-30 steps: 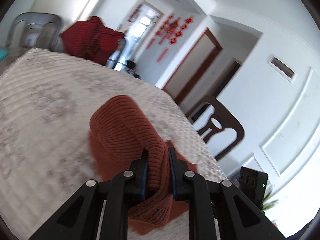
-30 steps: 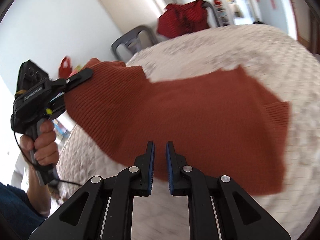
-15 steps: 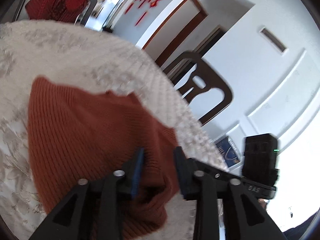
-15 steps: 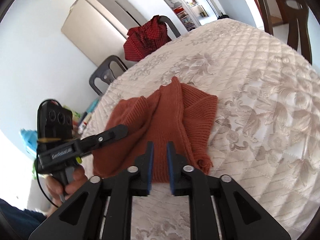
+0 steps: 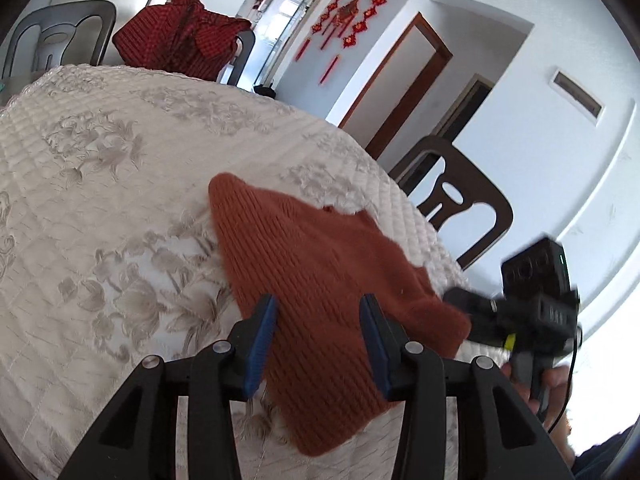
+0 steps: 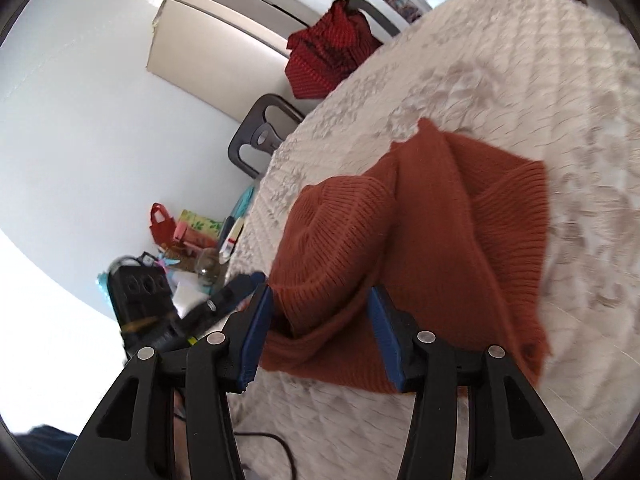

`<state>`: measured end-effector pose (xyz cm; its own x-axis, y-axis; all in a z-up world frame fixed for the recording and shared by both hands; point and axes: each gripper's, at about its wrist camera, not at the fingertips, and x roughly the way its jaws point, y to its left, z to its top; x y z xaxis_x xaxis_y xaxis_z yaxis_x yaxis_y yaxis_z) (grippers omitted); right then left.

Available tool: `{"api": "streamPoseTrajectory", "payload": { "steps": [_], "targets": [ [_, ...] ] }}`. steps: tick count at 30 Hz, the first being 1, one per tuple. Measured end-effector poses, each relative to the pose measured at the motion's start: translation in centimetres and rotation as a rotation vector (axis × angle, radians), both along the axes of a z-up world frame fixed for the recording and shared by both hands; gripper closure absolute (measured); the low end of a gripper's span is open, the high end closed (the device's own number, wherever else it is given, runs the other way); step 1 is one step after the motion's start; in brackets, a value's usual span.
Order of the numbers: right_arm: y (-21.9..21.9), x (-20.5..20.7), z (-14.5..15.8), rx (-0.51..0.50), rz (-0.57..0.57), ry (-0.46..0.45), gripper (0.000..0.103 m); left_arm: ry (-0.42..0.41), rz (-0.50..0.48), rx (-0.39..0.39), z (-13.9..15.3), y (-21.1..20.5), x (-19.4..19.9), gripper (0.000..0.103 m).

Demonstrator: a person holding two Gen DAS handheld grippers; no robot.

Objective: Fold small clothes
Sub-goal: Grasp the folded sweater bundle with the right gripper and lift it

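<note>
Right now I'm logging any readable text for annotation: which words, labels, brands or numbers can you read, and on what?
None can be read.
Right gripper body, in the left wrist view: faint pale marks, too blurred.
Left gripper body, in the right wrist view: a small pale marking, too blurred.
Packets on the cluttered surface beyond the table: print too small.
Red hanging ornaments on the wall: no legible characters.
Rust knit sweater: no tag or label visible.
</note>
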<state>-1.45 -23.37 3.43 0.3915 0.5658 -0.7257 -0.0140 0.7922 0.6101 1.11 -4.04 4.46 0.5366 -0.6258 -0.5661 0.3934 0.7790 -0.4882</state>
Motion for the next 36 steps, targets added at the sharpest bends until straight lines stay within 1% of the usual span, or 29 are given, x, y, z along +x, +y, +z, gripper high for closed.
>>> {"api": "streamPoseTrajectory", "payload": {
  "steps": [2,3,6,8,11,12,13,14,15,17,20,23,26,28,31,34,36],
  "targets": [
    [-0.1,0.6,-0.4,0.008,-0.020,0.031,0.053,-0.025,-0.008,0.027,0.0,-0.3,-0.4,0.057],
    [-0.1,1.1,-0.8,0.011,-0.032,0.062,0.053,-0.033,-0.012,0.036,0.0,-0.5,-0.4,0.057],
    [0.3,1.9,-1.5,0.000,-0.035,0.121,0.053,-0.039,-0.021,0.043,-0.2,-0.5,-0.3,0.057],
    [1.0,2.2,-1.6,-0.018,-0.017,0.135,0.053,-0.039,-0.023,0.041,-0.3,-0.5,-0.2,0.057],
    [1.3,2.7,-2.0,-0.036,-0.020,0.152,0.053,-0.040,-0.023,0.041,-0.5,-0.5,-0.1,0.057],
    [1.3,2.8,-2.1,-0.037,-0.019,0.154,0.057,-0.042,-0.023,0.044,-0.5,-0.5,-0.2,0.057],
    [1.5,3.0,-2.2,-0.055,-0.012,0.151,0.067,-0.044,-0.023,0.047,-0.5,-0.6,-0.2,0.057],
    [1.5,3.1,-2.4,-0.071,-0.009,0.154,0.073,-0.046,-0.024,0.050,-0.5,-0.6,-0.2,0.057],
    [1.6,3.4,-2.7,-0.082,-0.007,0.157,0.087,-0.046,-0.025,0.051,-0.5,-0.6,-0.2,0.057],
    [1.4,3.4,-3.2,-0.078,-0.011,0.155,0.088,-0.045,-0.026,0.051,-0.3,-0.6,-0.2,0.057],
    [1.0,3.0,-2.5,-0.074,-0.008,0.124,0.090,-0.056,-0.028,0.049,0.3,-0.8,-0.2,0.057],
    [0.2,2.4,-0.6,-0.072,-0.005,0.061,0.090,-0.082,-0.046,0.045,1.2,-1.5,-0.2,0.057],
    [-1.9,1.9,1.5,-0.088,-0.041,0.003,0.090,-0.102,-0.079,0.042,1.7,-2.7,-0.2,0.057],
    [-3.6,1.4,2.7,-0.103,-0.068,-0.030,0.090,-0.101,-0.110,0.045,1.5,-3.7,-0.2,0.057],
    [-5.3,1.0,2.5,-0.132,-0.090,-0.024,0.090,-0.084,-0.139,0.065,0.7,-5.1,-0.1,0.057],
    [-6.2,0.9,0.5,-0.160,-0.100,0.039,0.089,-0.079,-0.138,0.084,0.3,-5.5,-0.2,0.057],
    [-6.4,0.8,-0.1,-0.139,-0.094,0.044,0.089,-0.072,-0.136,0.082,0.2,-5.3,-0.3,0.057]
  ]
}}
